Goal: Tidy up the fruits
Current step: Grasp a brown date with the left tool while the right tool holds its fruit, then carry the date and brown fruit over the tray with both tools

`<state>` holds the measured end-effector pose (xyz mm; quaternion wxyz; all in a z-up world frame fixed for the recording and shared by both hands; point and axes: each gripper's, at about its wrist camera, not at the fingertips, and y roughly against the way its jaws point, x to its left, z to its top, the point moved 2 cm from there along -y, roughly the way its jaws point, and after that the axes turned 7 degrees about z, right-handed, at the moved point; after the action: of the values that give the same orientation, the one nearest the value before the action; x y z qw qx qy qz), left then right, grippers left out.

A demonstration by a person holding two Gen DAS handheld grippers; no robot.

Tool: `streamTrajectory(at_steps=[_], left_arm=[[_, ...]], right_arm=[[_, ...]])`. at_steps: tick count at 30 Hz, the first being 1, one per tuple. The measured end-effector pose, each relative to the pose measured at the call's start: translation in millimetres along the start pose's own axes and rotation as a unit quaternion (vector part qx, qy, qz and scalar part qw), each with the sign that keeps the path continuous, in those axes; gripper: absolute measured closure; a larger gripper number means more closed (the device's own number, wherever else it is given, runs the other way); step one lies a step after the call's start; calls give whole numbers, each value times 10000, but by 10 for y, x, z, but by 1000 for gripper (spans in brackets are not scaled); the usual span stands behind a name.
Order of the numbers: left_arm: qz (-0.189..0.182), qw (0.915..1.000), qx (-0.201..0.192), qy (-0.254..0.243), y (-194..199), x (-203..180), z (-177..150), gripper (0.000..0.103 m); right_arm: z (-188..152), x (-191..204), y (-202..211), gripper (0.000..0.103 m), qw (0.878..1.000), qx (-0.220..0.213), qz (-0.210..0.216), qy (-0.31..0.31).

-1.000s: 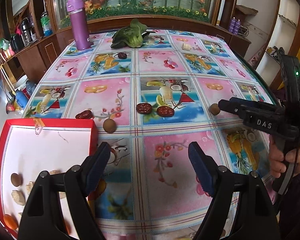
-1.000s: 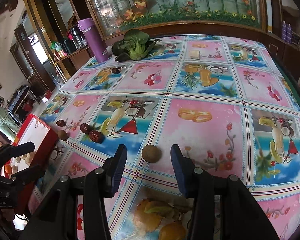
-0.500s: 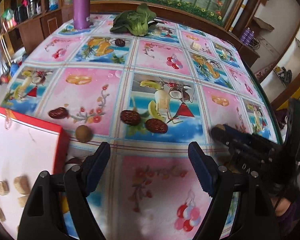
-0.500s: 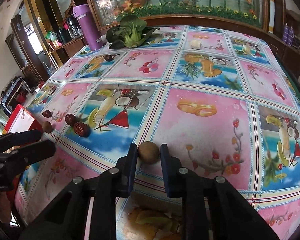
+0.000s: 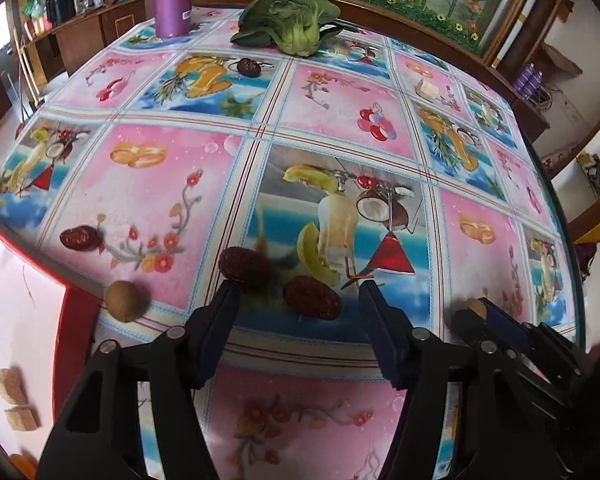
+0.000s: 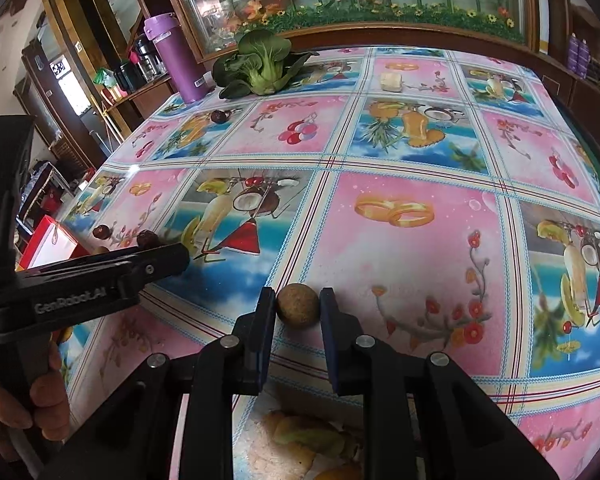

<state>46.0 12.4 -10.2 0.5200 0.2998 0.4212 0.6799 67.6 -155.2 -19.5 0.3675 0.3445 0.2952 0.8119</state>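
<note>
Longan resting on near tablecloth, right gripper pinching it between both pads — securing for lift. Left gripper gaping wide around right-hand date, lining up; red tray waiting near left.

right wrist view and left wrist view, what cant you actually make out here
- Red tray: cut off by the left wrist view's left edge; contents blurred.
- Round brown fruit: right wrist view shows it between the right gripper pads; contact unclear.
- Red date: partly hidden behind the left gripper in the right wrist view.
</note>
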Motion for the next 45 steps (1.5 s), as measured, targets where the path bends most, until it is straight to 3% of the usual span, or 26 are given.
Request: streamTrajectory(at_steps=[9, 16, 28, 35, 40, 45], left_arm=[[350, 9958, -324, -783, -3, -66, -61, 67], [227, 9947, -356, -942, 8, 12, -61, 81], [168, 9948, -331, -948, 12, 41, -57, 82], [57, 9947, -405, -947, 96, 39, -124, 82], [-40, 9929, -706, -956, 473, 159, -314, 82], [100, 9921, -1027, -711, 928, 644, -545, 82]], right_arm=[[-1, -27, 6, 82, 10000, 12, -7, -87], [1, -35, 0, 82, 9999, -7, -72, -73], [2, -1, -23, 82, 9998, -73, -142, 103], [7, 25, 47, 82, 9998, -191, 27, 78], [-27, 193, 107, 82, 9990, -280, 324, 123], [-33, 699, 148, 82, 9962, -360, 683, 413]])
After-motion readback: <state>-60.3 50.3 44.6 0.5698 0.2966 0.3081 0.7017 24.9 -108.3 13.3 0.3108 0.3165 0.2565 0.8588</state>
